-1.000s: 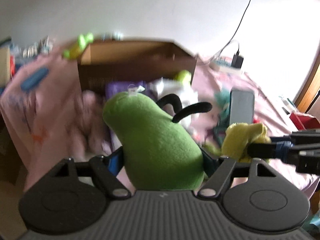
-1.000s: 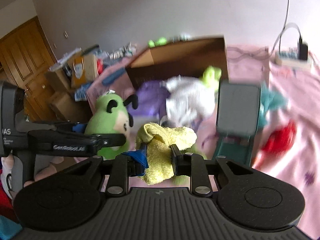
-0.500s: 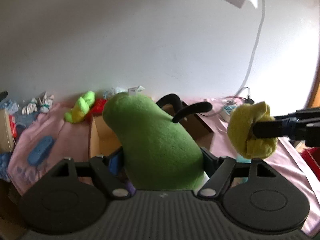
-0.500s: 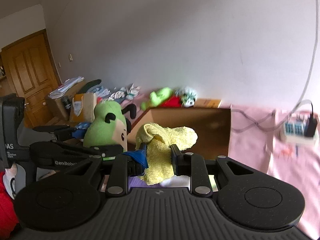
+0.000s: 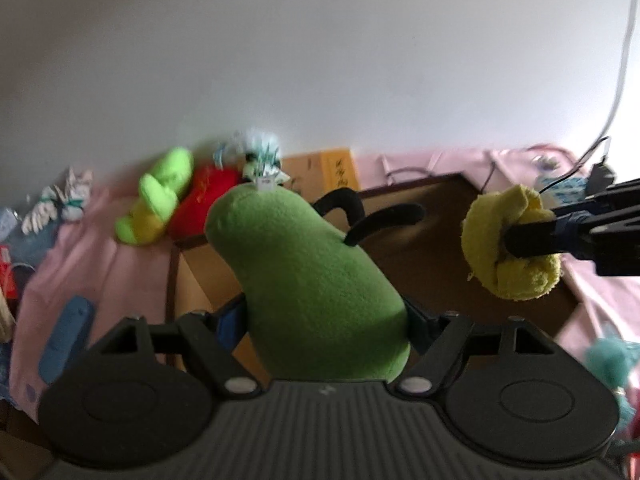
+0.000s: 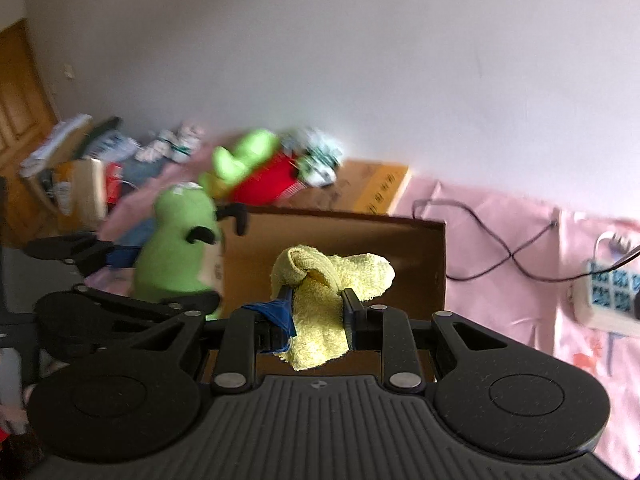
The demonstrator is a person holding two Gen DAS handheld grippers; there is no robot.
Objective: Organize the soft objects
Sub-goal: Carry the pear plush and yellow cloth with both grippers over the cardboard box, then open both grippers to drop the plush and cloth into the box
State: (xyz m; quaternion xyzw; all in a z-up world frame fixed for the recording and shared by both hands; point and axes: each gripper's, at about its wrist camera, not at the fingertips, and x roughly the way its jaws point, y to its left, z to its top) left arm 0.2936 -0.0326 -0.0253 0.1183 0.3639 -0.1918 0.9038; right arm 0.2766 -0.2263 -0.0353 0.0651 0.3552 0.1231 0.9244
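My left gripper point(image 5: 324, 320) is shut on a green plush toy point(image 5: 308, 280) with thin black antennae, held up over the near left part of an open cardboard box point(image 5: 420, 216). To its right, my right gripper point(image 6: 316, 308) is shut on a crumpled yellow towel point(image 6: 324, 292), which hangs over the box's brown inside point(image 6: 332, 236). The left wrist view shows the same towel point(image 5: 508, 240) pinched by dark fingers coming in from the right. The right wrist view shows the green plush point(image 6: 180, 252) at the box's left wall. The box floor is hidden.
Behind the box lie a lime-green plush point(image 5: 160, 200), a red soft item point(image 5: 204, 204) and a flat cardboard piece point(image 5: 328, 168). Pink bedding point(image 6: 500, 288) carries a black cable point(image 6: 500, 248) and a power strip point(image 6: 604, 296). A blue object point(image 5: 66, 336) lies at left. A teal soft item point(image 5: 612, 360) lies at right.
Both grippers rose from the pile of soft things and swung over the open box. Each kept its hold. The view has tilted down slightly since half a second ago.
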